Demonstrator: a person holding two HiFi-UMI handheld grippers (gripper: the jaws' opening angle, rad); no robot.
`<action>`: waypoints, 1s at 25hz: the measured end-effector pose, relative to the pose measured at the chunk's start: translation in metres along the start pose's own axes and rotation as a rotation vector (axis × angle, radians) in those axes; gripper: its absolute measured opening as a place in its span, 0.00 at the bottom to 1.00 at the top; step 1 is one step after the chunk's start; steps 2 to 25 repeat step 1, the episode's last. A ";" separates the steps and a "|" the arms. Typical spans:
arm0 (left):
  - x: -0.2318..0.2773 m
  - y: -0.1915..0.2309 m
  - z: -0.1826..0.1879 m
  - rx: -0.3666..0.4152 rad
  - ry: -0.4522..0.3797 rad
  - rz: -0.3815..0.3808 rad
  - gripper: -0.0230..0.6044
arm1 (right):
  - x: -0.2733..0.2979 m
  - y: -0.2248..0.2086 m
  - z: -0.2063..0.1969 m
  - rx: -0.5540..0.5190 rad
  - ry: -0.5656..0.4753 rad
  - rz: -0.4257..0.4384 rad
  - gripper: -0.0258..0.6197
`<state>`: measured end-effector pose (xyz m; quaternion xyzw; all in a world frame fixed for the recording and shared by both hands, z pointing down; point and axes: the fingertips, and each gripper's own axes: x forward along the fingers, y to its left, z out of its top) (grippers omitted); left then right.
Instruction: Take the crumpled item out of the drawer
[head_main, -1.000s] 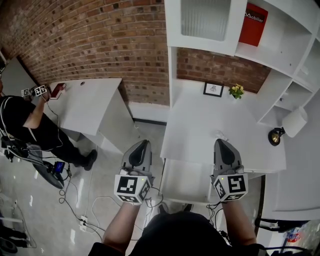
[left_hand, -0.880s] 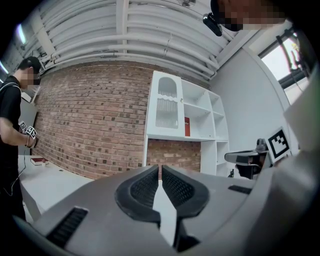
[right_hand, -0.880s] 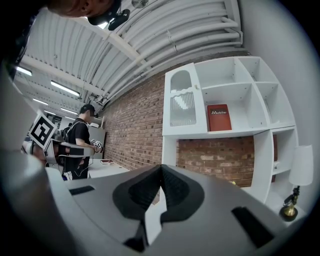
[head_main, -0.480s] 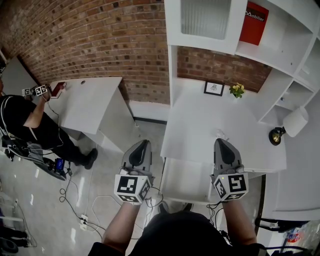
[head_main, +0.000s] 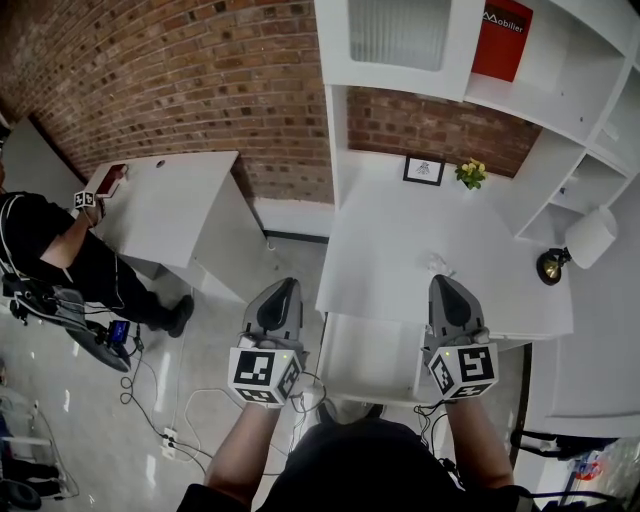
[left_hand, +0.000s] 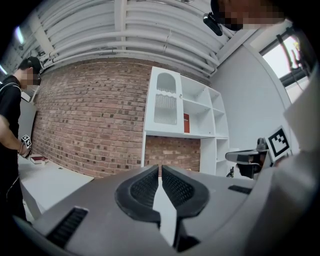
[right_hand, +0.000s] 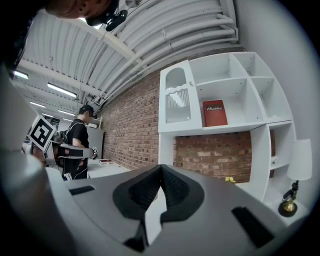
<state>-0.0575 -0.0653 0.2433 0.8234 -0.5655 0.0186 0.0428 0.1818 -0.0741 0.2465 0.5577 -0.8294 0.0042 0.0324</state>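
Both grippers are held low in front of a white desk (head_main: 400, 240). My left gripper (head_main: 281, 292) points over the floor just left of the desk's corner, its jaws shut with nothing between them (left_hand: 160, 172). My right gripper (head_main: 447, 288) hangs over the desk's front edge, jaws also shut and empty (right_hand: 161, 172). A white drawer front (head_main: 368, 358) shows below the desk edge between the two grippers; I cannot tell whether it is open. No crumpled item is in view. A small pale thing (head_main: 438, 266) lies on the desk top ahead of the right gripper.
A framed picture (head_main: 424, 170) and yellow flowers (head_main: 470, 176) stand at the desk's back. White shelves hold a red book (head_main: 501, 40); a lamp (head_main: 582, 246) is at right. A second desk (head_main: 170, 205), a person (head_main: 50, 250) and floor cables (head_main: 170, 420) are at left.
The head view has shifted a little. The person at the left has moved a hand down from the second desk. Both grippers stay shut and have hardly moved.
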 end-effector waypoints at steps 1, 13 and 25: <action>0.002 -0.001 0.000 0.000 -0.001 0.000 0.08 | 0.001 -0.003 0.000 0.000 -0.001 -0.001 0.04; 0.002 -0.001 0.000 0.000 -0.001 0.000 0.08 | 0.001 -0.003 0.000 0.000 -0.001 -0.001 0.04; 0.002 -0.001 0.000 0.000 -0.001 0.000 0.08 | 0.001 -0.003 0.000 0.000 -0.001 -0.001 0.04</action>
